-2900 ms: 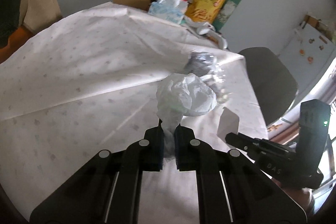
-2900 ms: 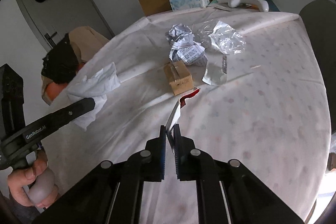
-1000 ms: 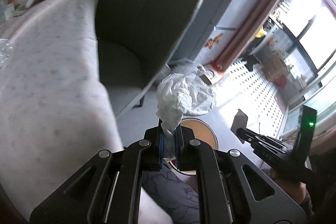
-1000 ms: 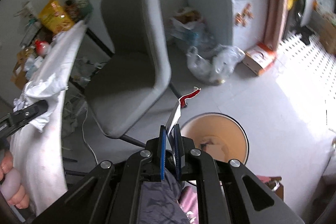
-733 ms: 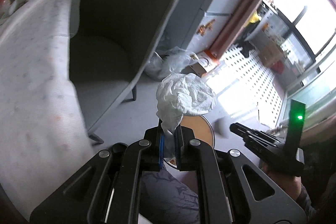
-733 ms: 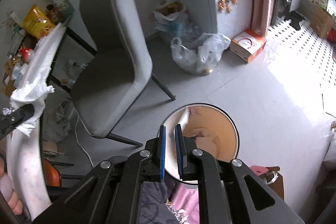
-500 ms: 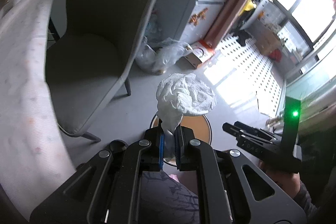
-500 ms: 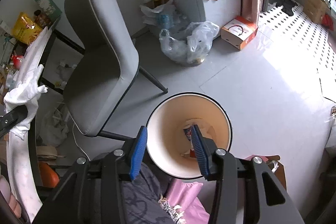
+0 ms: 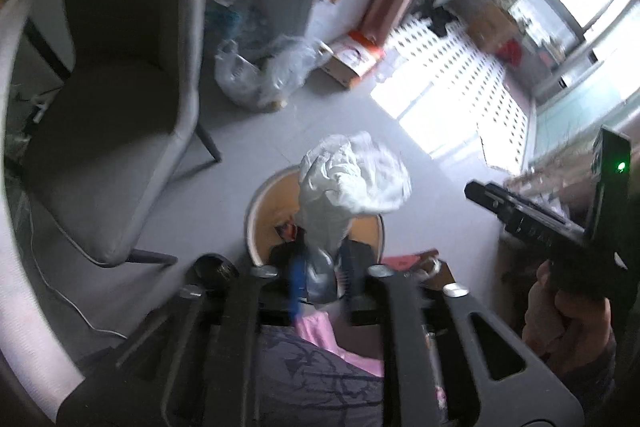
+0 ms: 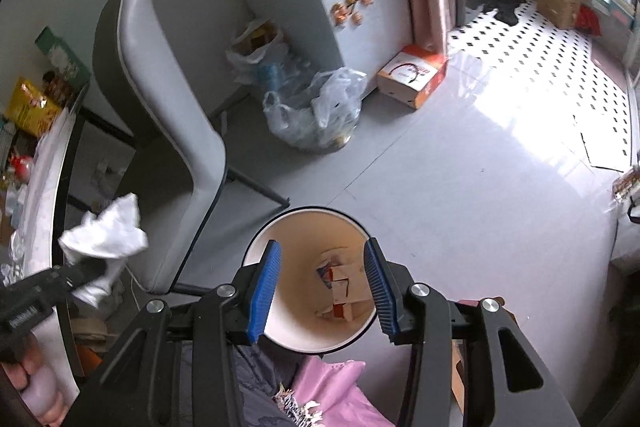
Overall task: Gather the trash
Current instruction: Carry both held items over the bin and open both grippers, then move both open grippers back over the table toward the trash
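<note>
Both grippers were pointing down at the floor, over a round bin (image 10: 256, 247) with a pale inner wall. On the left gripper (image 9: 322, 281) the jaws were opening, and the tail of a crumpled white tissue (image 9: 352, 183) was between its 2 blue pads. That picture was blurred, so I could not tell if the pads pressed on the tissue or not. The tissue bulged above the fingertips and was over the bin's mouth. From the right wrist camera the same tissue (image 10: 106, 233) appeared at the left, beside a grey chair (image 10: 168, 131).

The right gripper (image 10: 322, 285) had its jaws partly apart, with nothing between them. Through the gap, some small cartons (image 10: 342, 287) lay at the bottom of the bin. A clear plastic bag (image 10: 320, 111) and an orange and white box (image 10: 412, 75) stood on the floor farther away.
</note>
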Motion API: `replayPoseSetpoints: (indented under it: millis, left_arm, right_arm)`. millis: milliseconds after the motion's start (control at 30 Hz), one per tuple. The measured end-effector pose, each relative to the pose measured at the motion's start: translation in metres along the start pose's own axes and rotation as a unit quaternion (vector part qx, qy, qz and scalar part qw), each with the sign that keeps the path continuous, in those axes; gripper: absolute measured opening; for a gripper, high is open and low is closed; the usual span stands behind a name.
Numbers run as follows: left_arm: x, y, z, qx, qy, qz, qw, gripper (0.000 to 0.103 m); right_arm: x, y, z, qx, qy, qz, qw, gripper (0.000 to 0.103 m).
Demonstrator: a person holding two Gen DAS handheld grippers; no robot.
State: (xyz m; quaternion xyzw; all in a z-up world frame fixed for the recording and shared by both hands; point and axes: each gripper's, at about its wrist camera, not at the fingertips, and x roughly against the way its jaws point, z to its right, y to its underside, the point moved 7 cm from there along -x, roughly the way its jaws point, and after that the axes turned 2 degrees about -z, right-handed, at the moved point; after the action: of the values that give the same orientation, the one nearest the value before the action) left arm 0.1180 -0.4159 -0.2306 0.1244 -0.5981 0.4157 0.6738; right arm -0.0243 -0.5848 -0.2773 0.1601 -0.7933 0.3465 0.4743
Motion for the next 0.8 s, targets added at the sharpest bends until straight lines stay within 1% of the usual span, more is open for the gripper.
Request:
replayPoseSetpoints:
  millis: [33,67,100,267,400,533,667,767,800]
  left_arm:
    - [-0.002,-0.001,0.002,-0.001,-0.001,-0.002,1.0,0.058]
    - [-0.002,-0.002,0.003,-0.002,-0.009,0.003,1.0,0.066]
    - [-0.001,-0.003,0.003,-0.004,-0.016,0.01,0.9998,0.066]
    - [0.006,-0.004,-0.005,0.007,-0.02,0.013,0.9997,0.066]
    - [0.02,-0.004,-0.015,0.018,-0.03,0.025,0.9991,0.066]
    - [0.044,-0.005,-0.028,0.03,-0.039,0.047,0.9977,0.072]
    - [0.073,-0.005,-0.048,0.052,-0.047,0.08,0.9944,0.077]
    - [0.099,-0.002,-0.075,0.08,-0.059,0.106,0.9894,0.079]
    - [0.106,-0.001,-0.082,0.087,-0.063,0.112,0.9879,0.08]
  right_arm:
    - [0.0,0.0,0.002,-0.002,-0.001,0.001,1.0,0.044]
    - [0.001,0.0,0.003,-0.002,-0.002,0.003,1.0,0.044]
    - [0.002,0.0,0.003,-0.002,-0.002,0.004,1.0,0.044]
    - [0.002,0.0,-0.003,0.003,-0.008,0.005,1.0,0.044]
    - [0.005,-0.003,-0.013,0.01,-0.015,0.008,1.0,0.044]
    - [0.009,-0.004,-0.032,0.026,-0.027,0.015,0.999,0.044]
    - [0.015,-0.003,-0.058,0.053,-0.034,0.022,0.998,0.049]
    - [0.021,-0.006,-0.083,0.074,-0.047,0.03,0.996,0.056]
    - [0.024,-0.006,-0.089,0.078,-0.051,0.032,0.995,0.059]
